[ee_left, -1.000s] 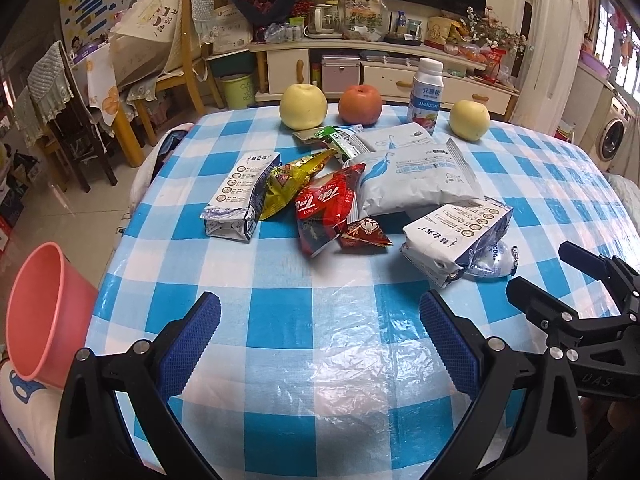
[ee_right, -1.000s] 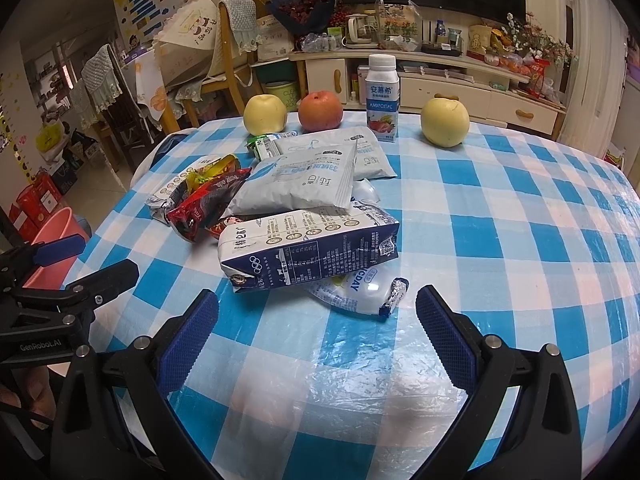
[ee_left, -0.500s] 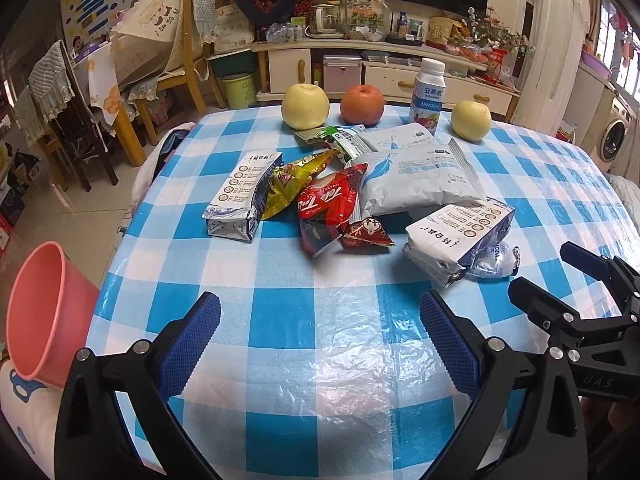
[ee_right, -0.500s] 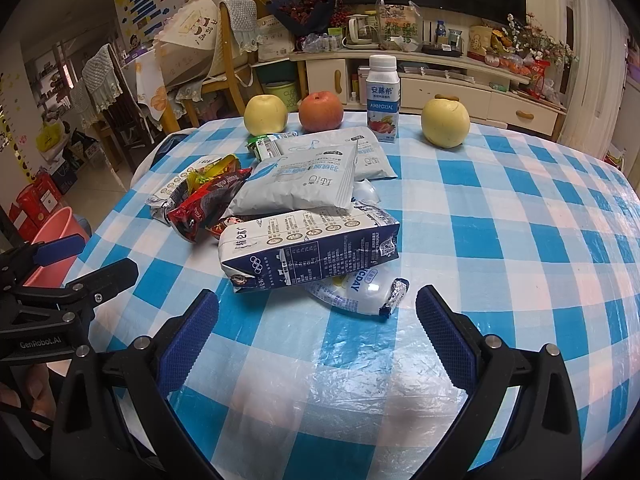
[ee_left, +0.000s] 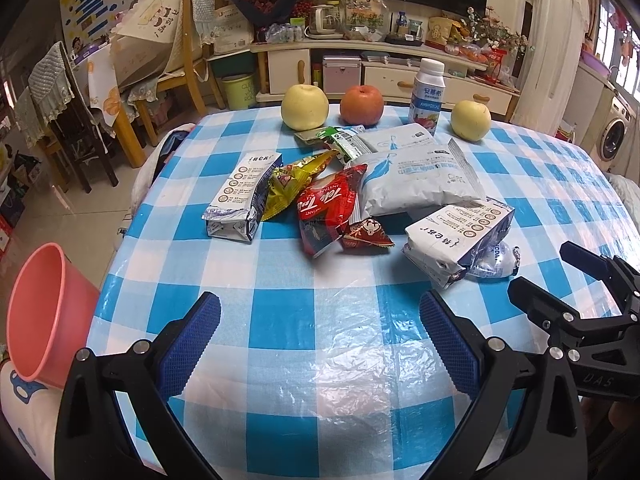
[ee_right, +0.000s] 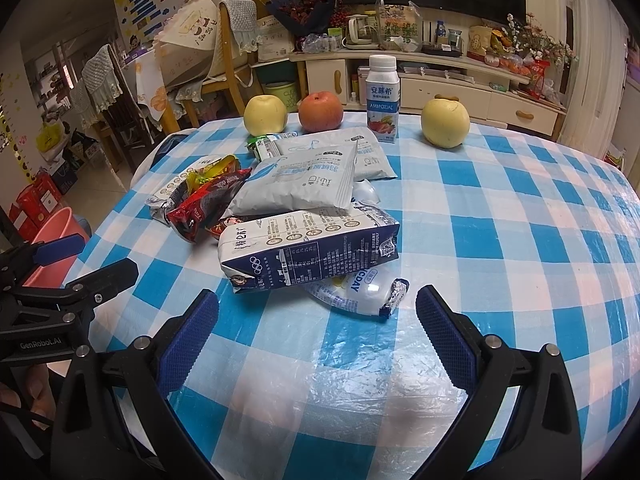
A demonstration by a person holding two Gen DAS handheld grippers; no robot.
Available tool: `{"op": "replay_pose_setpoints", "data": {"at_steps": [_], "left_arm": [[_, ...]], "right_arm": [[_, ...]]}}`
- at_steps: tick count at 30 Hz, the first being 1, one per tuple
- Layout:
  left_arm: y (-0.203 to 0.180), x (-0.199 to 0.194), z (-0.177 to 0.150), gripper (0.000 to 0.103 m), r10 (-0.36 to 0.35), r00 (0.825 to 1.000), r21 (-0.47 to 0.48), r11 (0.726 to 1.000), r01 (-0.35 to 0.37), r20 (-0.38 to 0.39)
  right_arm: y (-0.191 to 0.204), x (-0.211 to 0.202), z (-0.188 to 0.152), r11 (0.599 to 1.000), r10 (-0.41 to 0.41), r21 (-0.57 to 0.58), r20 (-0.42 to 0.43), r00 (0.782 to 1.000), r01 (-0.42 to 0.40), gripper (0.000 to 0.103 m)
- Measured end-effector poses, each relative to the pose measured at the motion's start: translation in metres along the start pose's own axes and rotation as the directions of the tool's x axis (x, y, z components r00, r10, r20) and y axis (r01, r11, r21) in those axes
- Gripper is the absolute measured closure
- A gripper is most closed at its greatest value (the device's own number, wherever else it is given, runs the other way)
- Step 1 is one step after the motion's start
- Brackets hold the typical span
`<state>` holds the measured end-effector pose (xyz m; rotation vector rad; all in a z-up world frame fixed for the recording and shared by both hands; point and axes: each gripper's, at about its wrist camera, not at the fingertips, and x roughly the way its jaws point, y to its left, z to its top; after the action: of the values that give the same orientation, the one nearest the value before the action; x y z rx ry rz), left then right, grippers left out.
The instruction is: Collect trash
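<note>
The left gripper point(ee_left: 320, 344) is held wide open and empty at the bench's point(ee_left: 304, 368) near edge; nothing has shifted, so no trash is collected. The right gripper point(ee_right: 318, 330) likewise gapes empty just short of the milk carton point(ee_right: 308, 252).

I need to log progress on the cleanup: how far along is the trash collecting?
Nothing looks done yet: what shows of the pink bin beside the table is empty. Nothing is in hand; the left gripper and right gripper are both open over the tablecloth. Left to collect: the two milk cartons, the snack wrappers and the white pouches.
</note>
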<state>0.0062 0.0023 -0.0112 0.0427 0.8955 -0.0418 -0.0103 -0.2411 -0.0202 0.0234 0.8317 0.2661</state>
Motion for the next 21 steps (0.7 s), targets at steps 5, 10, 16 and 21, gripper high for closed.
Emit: {"op": "replay_pose_setpoints", "data": {"at_steps": [5,10,16,21], "left_arm": [[0.000,-0.001,0.001,0.004,-0.008,1.000,-0.003,1.000,0.008,0.007],[-0.001,-0.005,0.003,0.004,-0.019,0.999,-0.008,1.000,0.019,0.026],[-0.001,-0.006,0.004,0.004,-0.015,0.999,-0.007,1.000,0.016,0.036],[0.009,-0.009,0.005,0.004,0.008,0.998,-0.017,1.000,-0.007,0.056]], "right_arm": [[0.000,0.000,0.000,1.000,-0.003,0.000,0.003,1.000,0.003,0.003],[0.000,-0.003,0.001,1.000,-0.001,0.005,0.014,1.000,0.001,0.003],[0.001,-0.008,0.002,1.000,-0.002,-0.003,0.032,0.999,0.002,0.003],[0.008,-0.011,0.004,1.000,0.006,-0.018,0.054,0.999,-0.005,0.003]]}}
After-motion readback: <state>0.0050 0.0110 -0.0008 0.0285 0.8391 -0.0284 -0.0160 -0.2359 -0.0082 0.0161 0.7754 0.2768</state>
